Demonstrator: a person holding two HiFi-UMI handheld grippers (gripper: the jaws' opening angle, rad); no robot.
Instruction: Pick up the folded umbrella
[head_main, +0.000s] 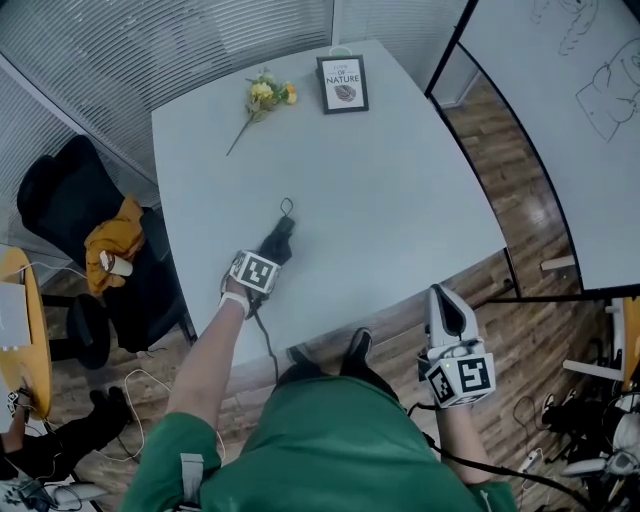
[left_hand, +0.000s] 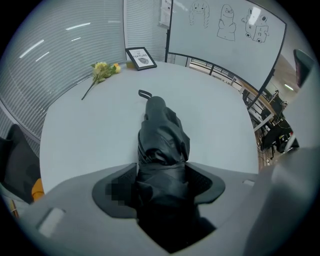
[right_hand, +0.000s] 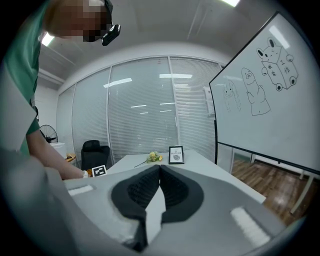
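Black cloth fills the whole gap of the left gripper (left_hand: 162, 172): its jaws stand wide, and the pads (left_hand: 204, 182) touch the folded umbrella (left_hand: 161, 132) on both sides. The umbrella lies flat on the grey table (left_hand: 85, 140), pointing away from us, with its little loop (left_hand: 145, 93) at the far end. We think the hold is only on soft, puffy cloth, not on the hard stick inside, so the umbrella could slide out when we lift. We hold it near one end, so the long far end may tip down and drag on the table. The loose folds might also bunch up. The right gripper (right_hand: 160, 172) has its jaws together with nothing in them, off past the table edge, so it cannot catch a slip. The flowers (left_hand: 104, 69) and picture frame (left_hand: 141, 57) are well apart and safe.
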